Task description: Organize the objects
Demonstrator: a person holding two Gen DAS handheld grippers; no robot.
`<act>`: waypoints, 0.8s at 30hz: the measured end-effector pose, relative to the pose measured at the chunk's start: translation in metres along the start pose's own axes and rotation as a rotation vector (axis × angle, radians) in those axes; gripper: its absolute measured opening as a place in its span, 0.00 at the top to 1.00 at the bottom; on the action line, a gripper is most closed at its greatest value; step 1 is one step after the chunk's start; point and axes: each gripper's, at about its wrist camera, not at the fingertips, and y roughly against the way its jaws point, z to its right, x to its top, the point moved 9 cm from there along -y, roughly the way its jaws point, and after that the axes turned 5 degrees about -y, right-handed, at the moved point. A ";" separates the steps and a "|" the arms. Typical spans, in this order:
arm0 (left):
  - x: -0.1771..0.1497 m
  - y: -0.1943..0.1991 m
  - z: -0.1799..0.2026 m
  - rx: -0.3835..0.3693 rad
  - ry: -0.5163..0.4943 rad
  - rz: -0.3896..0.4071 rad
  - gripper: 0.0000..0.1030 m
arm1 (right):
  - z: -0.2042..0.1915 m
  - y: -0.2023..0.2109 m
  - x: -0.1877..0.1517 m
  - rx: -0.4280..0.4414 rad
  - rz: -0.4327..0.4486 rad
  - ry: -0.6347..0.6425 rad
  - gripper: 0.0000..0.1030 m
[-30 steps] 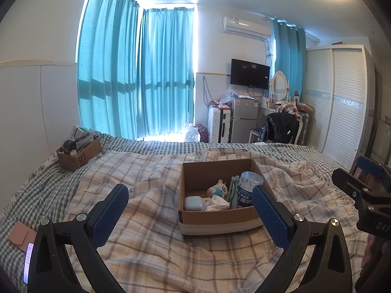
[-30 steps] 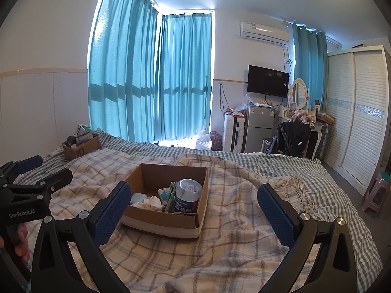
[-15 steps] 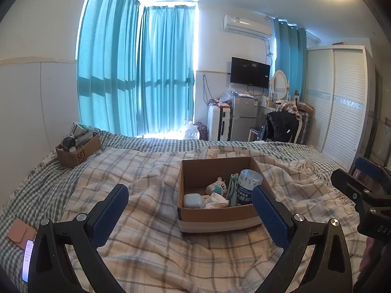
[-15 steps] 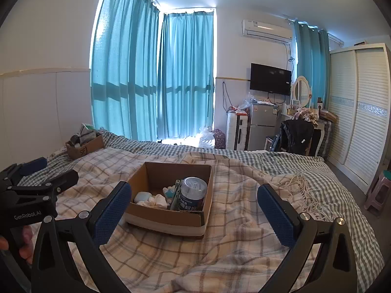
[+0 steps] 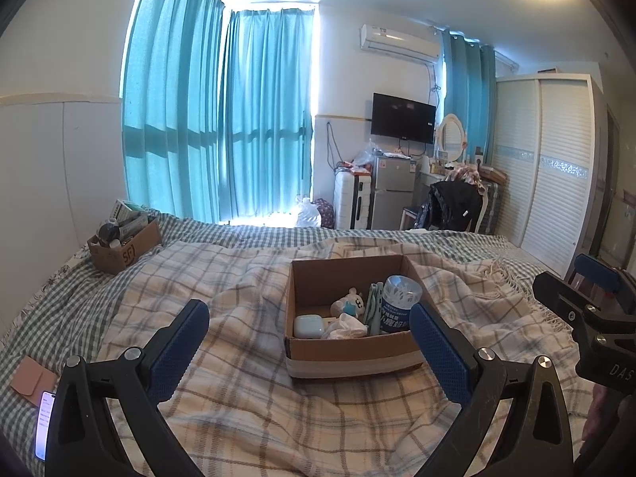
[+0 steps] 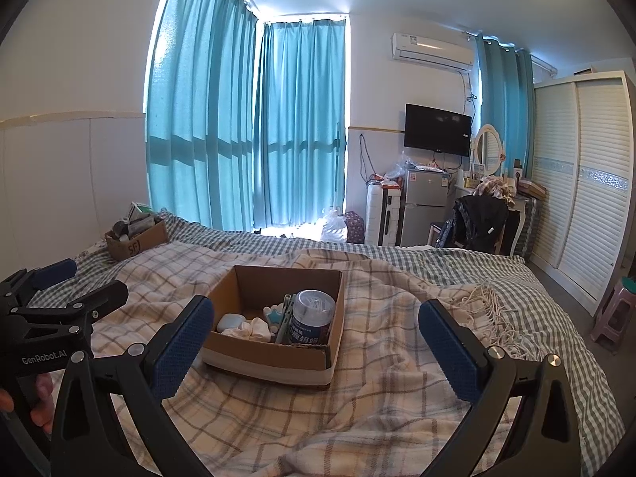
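- My left tool (image 5: 308, 332) hangs above the plaid blanket (image 5: 238, 377), its 2 blue pads spread wide with nothing between them.
- My right tool (image 6: 316, 328) is spread just as wide and also holds nothing.
- The open cardboard box (image 5: 349, 351) sits on the blanket near the middle of the bed (image 5: 246, 234), ahead of both tools and touching neither.
- Inside the box, along its near wall: a pale case (image 5: 308, 326) at the left, a crumpled white cloth (image 5: 344, 326) beside it, a small white toy (image 5: 351, 302) behind, green clips (image 5: 374, 308), and a blue-labelled canister (image 5: 399, 304) upright in the right corner.
- The far half of the box floor shows bare cardboard.
- Open blanket lies on every side of the box; its fringed edge (image 6: 489, 302) trails off to the right, near the bed's side.
- A 2nd carton (image 5: 123, 244), full of items, stands at the bed's far-left corner, well apart from the box.
- A phone (image 5: 43, 425) and a tan wallet (image 5: 31, 375) lie at the bed's left edge, just beside my left tool's arm.
- In the right view my left tool shows at the left edge, clear of the box.
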 end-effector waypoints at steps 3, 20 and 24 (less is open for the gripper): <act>0.000 0.000 0.000 0.001 -0.001 -0.002 0.00 | 0.000 -0.002 -0.002 -0.001 -0.004 -0.002 0.00; -0.004 -0.003 -0.004 0.004 0.008 -0.009 0.00 | 0.000 0.001 -0.002 -0.009 -0.005 -0.014 0.00; -0.004 -0.002 -0.004 0.007 0.007 -0.005 0.00 | -0.002 0.002 0.000 -0.011 -0.005 -0.007 0.00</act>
